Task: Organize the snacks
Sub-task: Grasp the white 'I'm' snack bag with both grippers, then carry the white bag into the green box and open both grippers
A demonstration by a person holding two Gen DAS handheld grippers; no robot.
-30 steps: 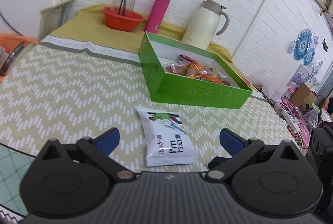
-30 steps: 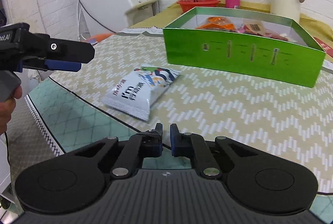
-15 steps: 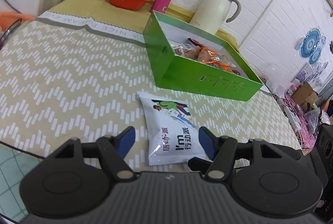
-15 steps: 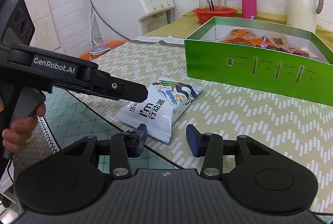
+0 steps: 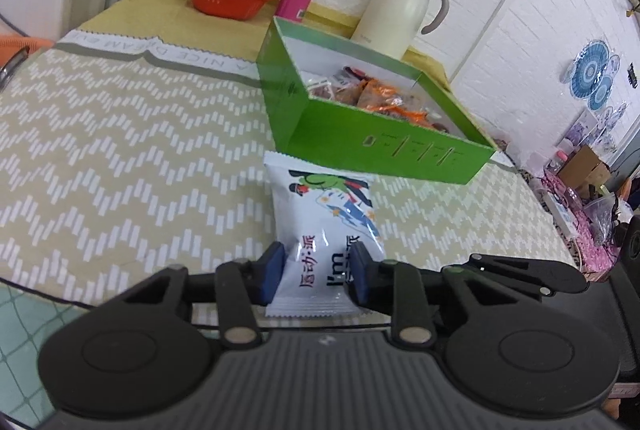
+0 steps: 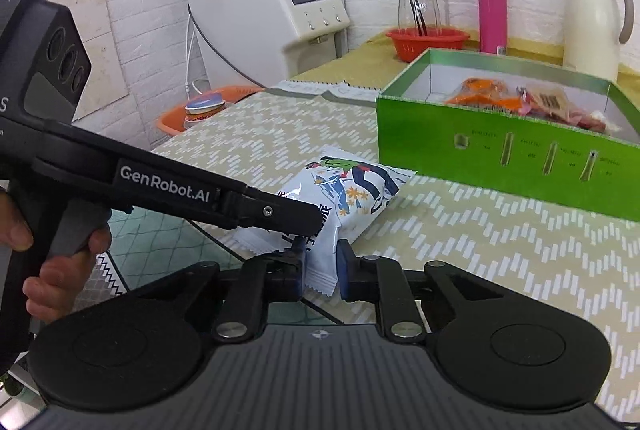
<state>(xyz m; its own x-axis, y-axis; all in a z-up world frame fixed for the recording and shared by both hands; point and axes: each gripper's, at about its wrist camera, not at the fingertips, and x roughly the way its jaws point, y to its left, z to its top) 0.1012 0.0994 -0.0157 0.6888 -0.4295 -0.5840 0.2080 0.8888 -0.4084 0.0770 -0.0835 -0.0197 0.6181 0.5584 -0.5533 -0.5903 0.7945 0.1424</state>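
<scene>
Jaws of left gripper [image 5: 318,270] and right gripper [image 6: 320,262] just closed, pinching snack packet [image 5: 324,226].

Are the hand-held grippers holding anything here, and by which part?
Both grip the white snack packet: the left hand-held gripper across its near sealed end, the right hand-held gripper at a corner of that end. Both have just been closing.

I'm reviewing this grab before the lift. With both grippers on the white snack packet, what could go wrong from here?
1. The left gripper and right gripper, jaws just closing, both pinch the white snack packet at one end; pulling apart might tear it.
2. The free end could sag and catch the green box wall on the way in.
</scene>
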